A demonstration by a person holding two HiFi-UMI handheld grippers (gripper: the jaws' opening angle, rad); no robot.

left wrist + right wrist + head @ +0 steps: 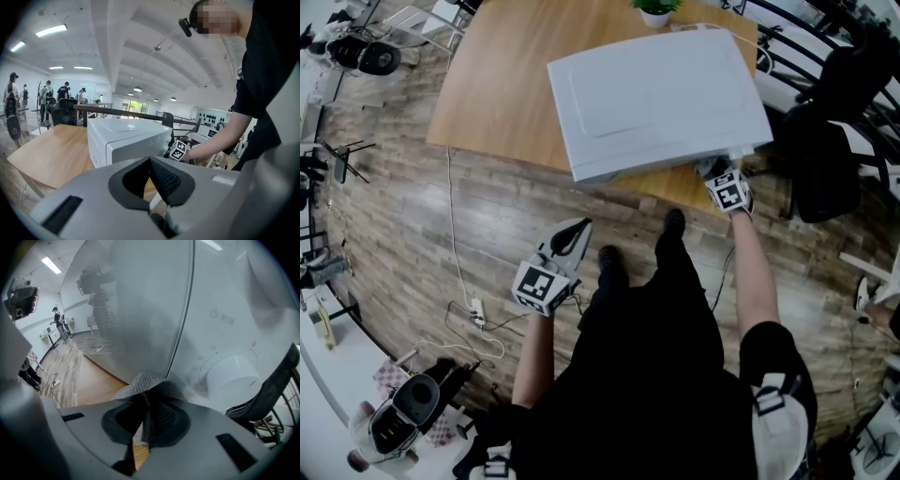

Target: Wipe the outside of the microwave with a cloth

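Note:
The white microwave (661, 98) stands on the wooden table (497, 103), its front facing me. My right gripper (719, 172) is at the microwave's lower front right corner, shut on a grey cloth (145, 383). In the right gripper view the cloth bunches over the gripper (144, 398) and lies close against the microwave front (140, 310), by the door edge and left of the round dial (232, 376). My left gripper (579, 228) hangs over the floor, short of the table, jaws together with nothing in them. In the left gripper view, the left gripper (150, 160) looks at the microwave (126, 138) and the right gripper's marker cube (178, 150).
A small potted plant (656, 11) stands at the table's far edge behind the microwave. A black office chair (825, 159) is close on the right. Cables and a power strip (476, 314) lie on the wood floor to the left. People stand far off in the room.

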